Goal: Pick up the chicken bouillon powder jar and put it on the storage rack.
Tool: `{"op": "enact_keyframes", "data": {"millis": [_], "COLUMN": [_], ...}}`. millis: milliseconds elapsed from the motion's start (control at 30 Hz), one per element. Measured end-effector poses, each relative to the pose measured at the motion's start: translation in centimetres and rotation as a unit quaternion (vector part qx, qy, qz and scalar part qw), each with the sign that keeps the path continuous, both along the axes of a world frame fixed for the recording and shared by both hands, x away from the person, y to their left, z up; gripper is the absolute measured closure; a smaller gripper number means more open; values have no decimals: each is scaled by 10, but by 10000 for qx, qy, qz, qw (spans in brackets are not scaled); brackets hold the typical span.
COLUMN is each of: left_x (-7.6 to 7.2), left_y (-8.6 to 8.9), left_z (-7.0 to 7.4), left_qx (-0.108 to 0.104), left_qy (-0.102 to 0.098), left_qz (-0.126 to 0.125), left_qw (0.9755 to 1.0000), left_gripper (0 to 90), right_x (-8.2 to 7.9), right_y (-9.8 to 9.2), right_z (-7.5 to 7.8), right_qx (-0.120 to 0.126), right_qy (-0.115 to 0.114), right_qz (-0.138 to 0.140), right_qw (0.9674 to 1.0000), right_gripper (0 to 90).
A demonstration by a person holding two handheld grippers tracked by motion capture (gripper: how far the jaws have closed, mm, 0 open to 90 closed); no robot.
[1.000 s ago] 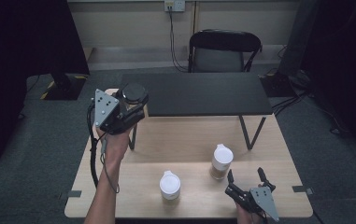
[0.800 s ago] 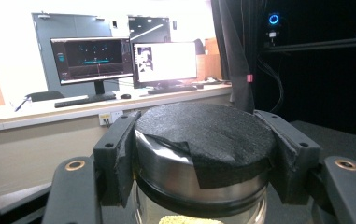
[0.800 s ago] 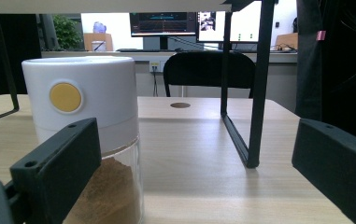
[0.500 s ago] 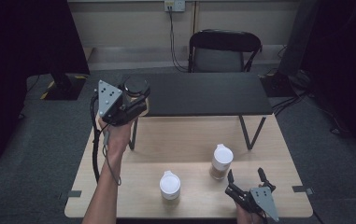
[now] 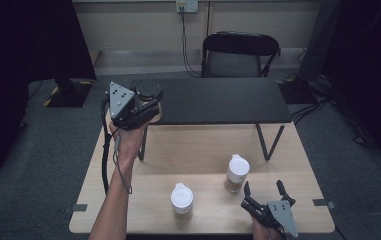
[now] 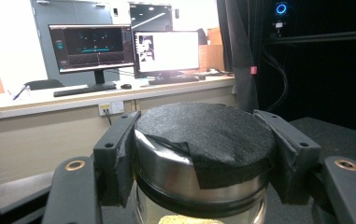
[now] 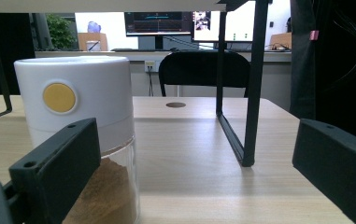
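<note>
Black folding chair [image 5: 240,55], grey carpet [image 5: 53,165], apparently beige wall [image 5: 143,25].

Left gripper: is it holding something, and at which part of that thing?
Yes. The left gripper is shut on a jar, gripping it at the sides of its black-topped metal lid, raised above the black shelf.

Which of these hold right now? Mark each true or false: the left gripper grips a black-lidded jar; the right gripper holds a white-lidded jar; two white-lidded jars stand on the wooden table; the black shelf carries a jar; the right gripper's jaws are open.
1. The left gripper grips a glass jar with a black-covered metal lid. True.
2. The right gripper holds a white-lidded jar. False: its jaws are spread, clamping nothing.
3. Two white-lidded jars stand on the light wooden table. True.
4. The black shelf carries a jar. False: its top is bare.
5. The right gripper's jaws are open. True.
</note>
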State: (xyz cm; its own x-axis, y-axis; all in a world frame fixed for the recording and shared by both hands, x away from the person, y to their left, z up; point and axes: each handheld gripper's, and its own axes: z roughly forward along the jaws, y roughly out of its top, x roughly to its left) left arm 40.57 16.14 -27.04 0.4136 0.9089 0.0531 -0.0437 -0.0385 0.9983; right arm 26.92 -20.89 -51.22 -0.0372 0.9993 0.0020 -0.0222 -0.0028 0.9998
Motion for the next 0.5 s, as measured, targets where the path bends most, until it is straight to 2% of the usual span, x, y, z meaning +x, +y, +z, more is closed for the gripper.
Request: {"op": "enact_keyframes", "data": {"millis": [267,500], "left_x": [10,15], "left_y": [-2,-3], "left_z": [-5,-7], "left_qx": [57,52], "left_qy": [151,182], "left_qz": [50,87], "left_qw": [9999,9998], "left_gripper": [350,350], "right_x": [0,0], "right_y": [0,0], "right_z": [0,0], "right_qx": [0,-3], "right_qy": [0,-2], "right_qz": [2,17], "right_qw": [10000,10000], "right_gripper": [0,1]}}
